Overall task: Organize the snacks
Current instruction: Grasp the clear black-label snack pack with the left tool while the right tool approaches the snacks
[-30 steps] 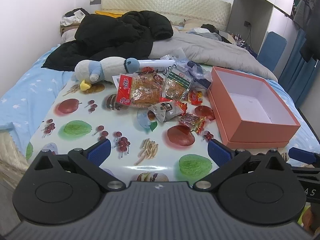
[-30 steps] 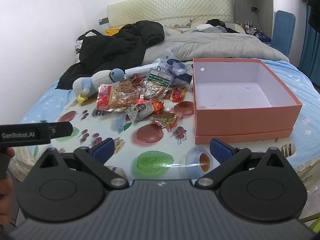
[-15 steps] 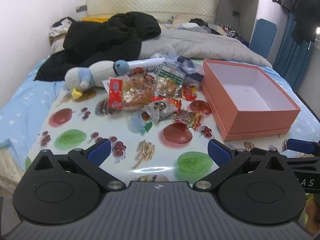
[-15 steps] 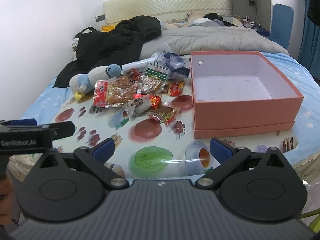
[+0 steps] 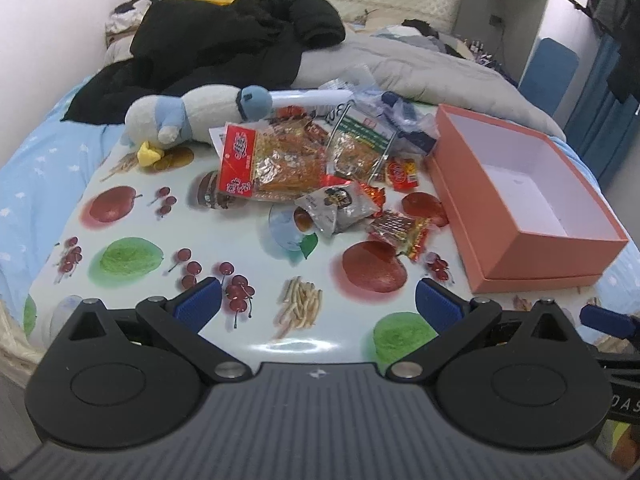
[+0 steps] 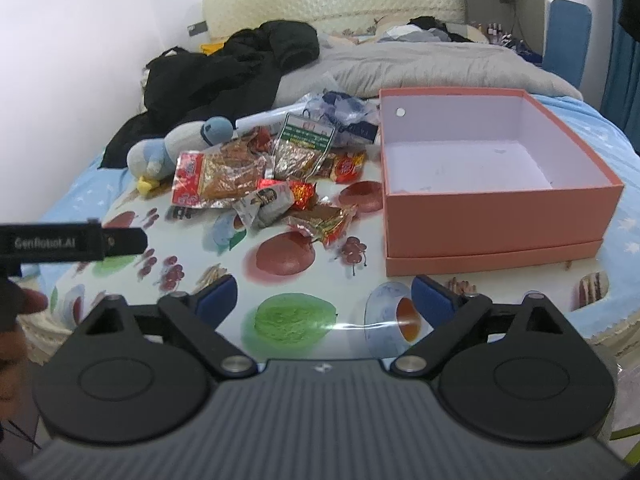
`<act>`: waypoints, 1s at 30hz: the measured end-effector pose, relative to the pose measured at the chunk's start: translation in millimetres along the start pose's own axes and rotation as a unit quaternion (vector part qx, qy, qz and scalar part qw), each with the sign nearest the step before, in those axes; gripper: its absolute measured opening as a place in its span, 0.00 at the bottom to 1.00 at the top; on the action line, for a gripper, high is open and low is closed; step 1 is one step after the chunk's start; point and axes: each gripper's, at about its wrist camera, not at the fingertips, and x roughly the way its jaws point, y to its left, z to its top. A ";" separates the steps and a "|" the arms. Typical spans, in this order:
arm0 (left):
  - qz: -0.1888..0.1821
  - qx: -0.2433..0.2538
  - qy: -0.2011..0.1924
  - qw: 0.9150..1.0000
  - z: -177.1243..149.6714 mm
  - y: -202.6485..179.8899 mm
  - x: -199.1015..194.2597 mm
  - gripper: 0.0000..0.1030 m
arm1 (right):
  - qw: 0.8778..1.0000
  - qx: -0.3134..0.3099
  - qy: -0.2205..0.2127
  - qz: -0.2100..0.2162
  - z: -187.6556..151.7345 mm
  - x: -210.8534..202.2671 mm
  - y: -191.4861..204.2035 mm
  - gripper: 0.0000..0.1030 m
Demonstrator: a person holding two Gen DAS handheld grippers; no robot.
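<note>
We approach heap of crinkly foil snack packets [image 5: 320,176] on fruit-print surface [image 5: 132,220], beside empty salmon-pink cardboard box [image 6: 492,216]. Left tongs [image 5: 318,300] wide open, empty. Right tongs [image 6: 324,294] open, empty, just been narrowing. Next, likely: grasp nearest packet, carry into box.

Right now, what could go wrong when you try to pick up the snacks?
The snack packets lie in an overlapping pile, so grabbing one may drag others along. The stuffed toy touches the pile and could get nudged. The pink box sits near the bed's edge; a bump might push it off.
</note>
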 end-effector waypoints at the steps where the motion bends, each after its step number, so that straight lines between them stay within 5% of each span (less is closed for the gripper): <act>1: -0.004 -0.001 -0.001 1.000 1.0 2.4 6.0 1.00 | 1.000 -0.001 0.002 0.005 0.0 3.4 -0.2 0.87; 5: -0.020 -0.010 0.007 1.000 4.3 9.2 35.0 1.00 | 1.000 -0.019 0.014 0.009 4.5 26.0 5.2 0.68; 13: -0.036 -0.038 -0.012 0.999 25.2 23.6 87.5 1.00 | 0.996 -0.087 -0.005 -0.004 6.9 66.4 22.5 0.68; 20: -0.052 -0.056 0.004 0.997 37.6 44.4 139.9 0.99 | 0.986 -0.162 0.004 0.027 13.7 113.3 44.8 0.68; 30: -0.073 -0.060 0.024 0.995 56.7 47.4 209.3 0.89 | 0.985 -0.170 0.029 0.032 40.9 188.1 37.5 0.68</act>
